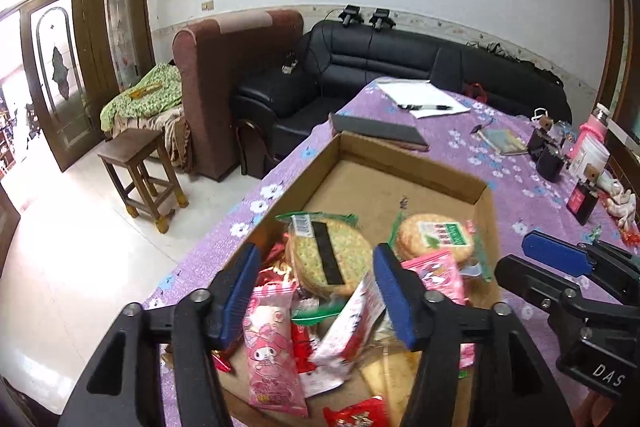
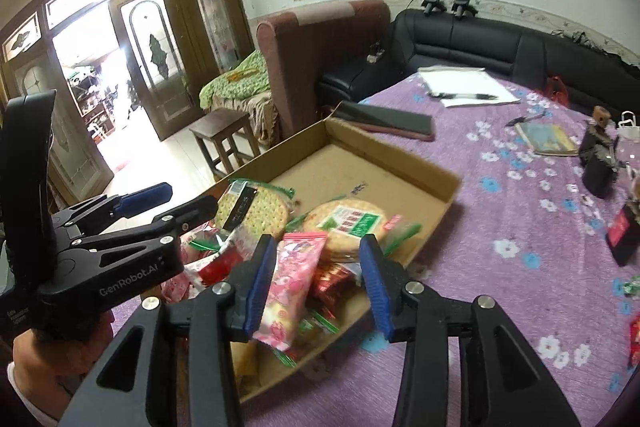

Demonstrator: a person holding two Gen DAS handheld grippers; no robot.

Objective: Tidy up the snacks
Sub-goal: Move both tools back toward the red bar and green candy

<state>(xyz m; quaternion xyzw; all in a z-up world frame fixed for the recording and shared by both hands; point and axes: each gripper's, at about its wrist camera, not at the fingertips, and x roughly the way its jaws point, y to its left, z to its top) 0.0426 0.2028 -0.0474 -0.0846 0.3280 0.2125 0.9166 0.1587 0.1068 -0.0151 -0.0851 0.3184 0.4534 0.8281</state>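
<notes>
Pink crinkly packets (image 1: 266, 343) heaped low centre of the left wrist view in the near end of the cardboard box (image 1: 400, 151), between the wide-open, empty left gripper (image 1: 316, 291); probably light, slippery, best pinched at a sealed end. Right wrist view: right gripper (image 2: 316, 287) likewise wide open, holding nothing, over a pink packet (image 2: 292, 287) low centre; round cracker packs (image 2: 346, 223) behind, likely brittle, better taken gently across the rim.

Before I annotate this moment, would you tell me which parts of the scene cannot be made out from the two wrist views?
- Near end of the cardboard box: hidden in both views by the gripper bodies.
- Print on the pink snack packet: motion-blurred in the right wrist view.
- Small items at the tablecloth's right edge: cut off by the fisheye rim and blurred.
- Snacks low in the pile: buried under others.
</notes>
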